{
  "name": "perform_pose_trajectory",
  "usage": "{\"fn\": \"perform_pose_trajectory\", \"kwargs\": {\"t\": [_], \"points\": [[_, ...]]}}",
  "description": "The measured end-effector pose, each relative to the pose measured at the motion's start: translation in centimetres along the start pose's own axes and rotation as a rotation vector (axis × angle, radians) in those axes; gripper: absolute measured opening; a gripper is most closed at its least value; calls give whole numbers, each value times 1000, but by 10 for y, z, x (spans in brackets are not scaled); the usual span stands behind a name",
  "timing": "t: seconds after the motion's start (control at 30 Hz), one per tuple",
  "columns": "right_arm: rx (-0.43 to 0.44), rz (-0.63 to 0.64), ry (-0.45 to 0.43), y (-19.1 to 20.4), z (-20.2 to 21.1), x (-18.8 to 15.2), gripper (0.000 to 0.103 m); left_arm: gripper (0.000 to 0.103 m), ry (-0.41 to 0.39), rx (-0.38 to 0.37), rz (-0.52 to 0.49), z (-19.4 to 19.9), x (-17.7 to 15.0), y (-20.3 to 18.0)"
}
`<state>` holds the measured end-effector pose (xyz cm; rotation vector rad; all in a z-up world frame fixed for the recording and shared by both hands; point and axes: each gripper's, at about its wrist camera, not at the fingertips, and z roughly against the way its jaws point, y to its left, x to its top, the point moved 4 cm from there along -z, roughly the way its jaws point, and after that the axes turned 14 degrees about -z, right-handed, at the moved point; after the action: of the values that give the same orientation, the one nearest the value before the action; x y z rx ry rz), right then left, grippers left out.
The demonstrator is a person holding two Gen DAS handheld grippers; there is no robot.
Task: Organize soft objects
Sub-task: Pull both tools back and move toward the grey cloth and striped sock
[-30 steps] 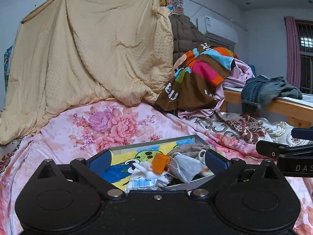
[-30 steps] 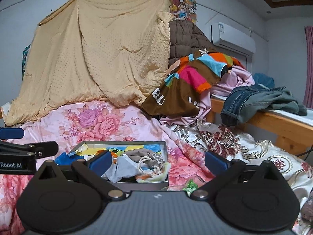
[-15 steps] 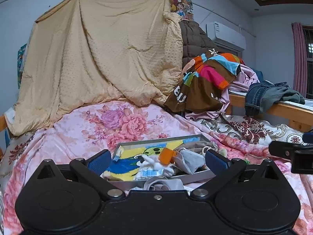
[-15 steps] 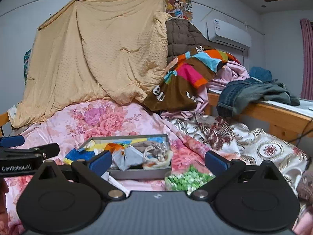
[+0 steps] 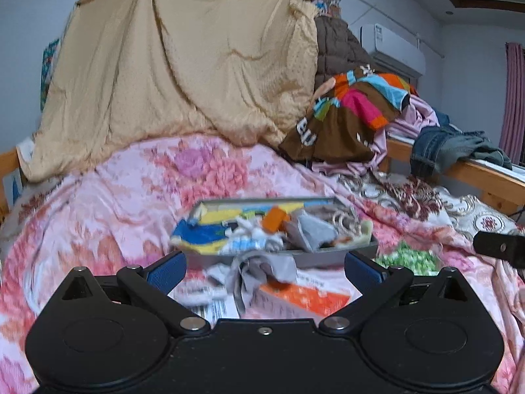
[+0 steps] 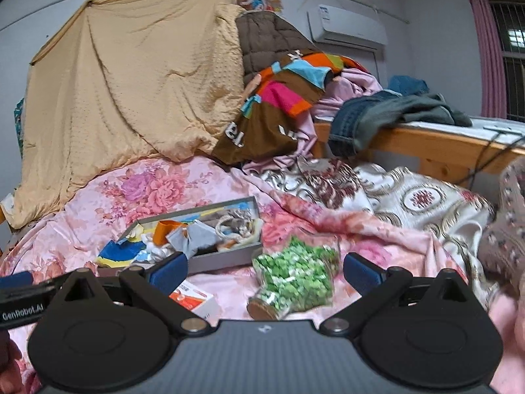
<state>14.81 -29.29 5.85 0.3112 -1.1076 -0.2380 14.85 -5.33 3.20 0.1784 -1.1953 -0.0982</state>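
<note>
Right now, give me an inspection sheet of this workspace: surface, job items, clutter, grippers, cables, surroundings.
Surface: pink floral bedspread, rumpled.
Job's things: grey tray heaped with soft items; grey cloth lies outside its near wall.
Clutter: jar of green pieces on its side; orange-and-white box.
Grippers: left gripper open, empty; right gripper open, empty.
Cables: black cable over the wooden bed frame.
Surroundings: hung tan quilt, clothes pile, air conditioner.

One grey tray (image 6: 226, 257) sat mid-frame on one pink floral bedspread (image 6: 164, 187). Inside: one orange piece (image 6: 165, 229), one grey cloth (image 6: 197, 239), one blue-yellow cloth (image 6: 123, 252). One green-filled jar (image 6: 295, 275) lay lower centre. One orange-white box (image 6: 193, 298) lower left. Two grippers showed: left (image 5: 264, 267), right (image 6: 265, 271).
</note>
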Motion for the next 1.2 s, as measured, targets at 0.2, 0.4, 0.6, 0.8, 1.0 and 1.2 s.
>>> {"fn": "perform_pose_trajectory", "kwargs": {"t": [0.2,0.4,0.6,0.8,1.0,1.2], "points": [[-54,-27,52,-11,0,-17,103,102,58,2,-5,2,-24,1],[-78,-27,151,-11,-9,-38,103,102,113,6,-11,0,-42,9],[-56,-2,253,-2,-22,-55,103,102,162,-4,-6,-4,-53,16],[-54,23,311,3,-28,-66,103,102,198,-7,-9,-7,-62,19],[-43,32,351,5,-32,-72,103,102,220,-16,-5,-10,-69,18],[-31,26,372,5,-34,-75,103,102,232,-28,-11,-12,-74,14]]}}
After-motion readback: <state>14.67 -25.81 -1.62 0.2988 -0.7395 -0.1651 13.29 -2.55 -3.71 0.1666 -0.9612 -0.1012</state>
